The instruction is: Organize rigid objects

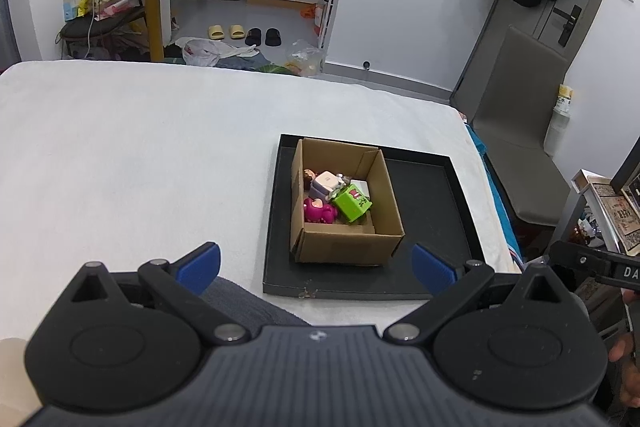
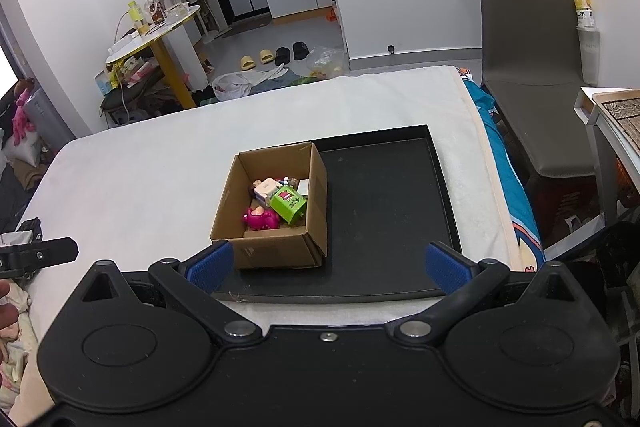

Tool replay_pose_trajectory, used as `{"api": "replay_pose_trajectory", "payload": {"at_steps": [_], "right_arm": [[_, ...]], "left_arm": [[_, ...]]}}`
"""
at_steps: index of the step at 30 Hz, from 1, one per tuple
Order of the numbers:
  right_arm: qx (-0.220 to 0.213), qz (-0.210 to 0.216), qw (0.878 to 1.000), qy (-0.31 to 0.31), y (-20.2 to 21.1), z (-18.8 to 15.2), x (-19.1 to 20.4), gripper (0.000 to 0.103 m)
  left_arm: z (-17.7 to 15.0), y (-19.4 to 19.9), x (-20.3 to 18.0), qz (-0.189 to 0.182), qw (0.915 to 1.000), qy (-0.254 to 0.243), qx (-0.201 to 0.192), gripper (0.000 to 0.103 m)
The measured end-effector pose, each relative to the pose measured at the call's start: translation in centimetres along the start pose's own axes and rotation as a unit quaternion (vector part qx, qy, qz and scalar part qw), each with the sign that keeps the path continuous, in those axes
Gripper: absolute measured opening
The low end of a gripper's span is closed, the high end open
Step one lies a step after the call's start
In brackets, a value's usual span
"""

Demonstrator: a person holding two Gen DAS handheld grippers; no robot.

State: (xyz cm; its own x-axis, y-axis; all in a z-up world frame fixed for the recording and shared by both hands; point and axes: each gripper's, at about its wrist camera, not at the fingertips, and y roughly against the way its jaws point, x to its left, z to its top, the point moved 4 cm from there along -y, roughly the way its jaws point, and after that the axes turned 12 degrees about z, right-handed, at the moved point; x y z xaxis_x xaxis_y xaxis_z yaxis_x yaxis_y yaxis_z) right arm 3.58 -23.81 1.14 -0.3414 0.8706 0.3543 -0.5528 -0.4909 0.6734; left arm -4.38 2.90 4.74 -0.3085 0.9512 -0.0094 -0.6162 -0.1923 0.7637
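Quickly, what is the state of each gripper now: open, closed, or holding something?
Left gripper: open, holding nothing.
Right gripper: open, holding nothing.

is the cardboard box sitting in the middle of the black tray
No, the cardboard box sits at the left end of the black tray, leaving the right part bare.

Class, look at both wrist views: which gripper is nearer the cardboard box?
Neither clearly. The left gripper hangs open just short of the cardboard box, centred on it; the right gripper is open, similarly close, with the box toward its left finger.
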Motion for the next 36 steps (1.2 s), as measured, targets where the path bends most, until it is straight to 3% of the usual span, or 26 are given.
{"api": "replay_pose_trajectory", "payload": {"at_steps": [36], "right_arm": [[0.000,0.003,1.000,0.005,0.09,-0.19,0.42,0.103]], "left_arm": [[-0.37,0.42,0.11,0.003,1.0000,0.003,0.001,0.101]]}}
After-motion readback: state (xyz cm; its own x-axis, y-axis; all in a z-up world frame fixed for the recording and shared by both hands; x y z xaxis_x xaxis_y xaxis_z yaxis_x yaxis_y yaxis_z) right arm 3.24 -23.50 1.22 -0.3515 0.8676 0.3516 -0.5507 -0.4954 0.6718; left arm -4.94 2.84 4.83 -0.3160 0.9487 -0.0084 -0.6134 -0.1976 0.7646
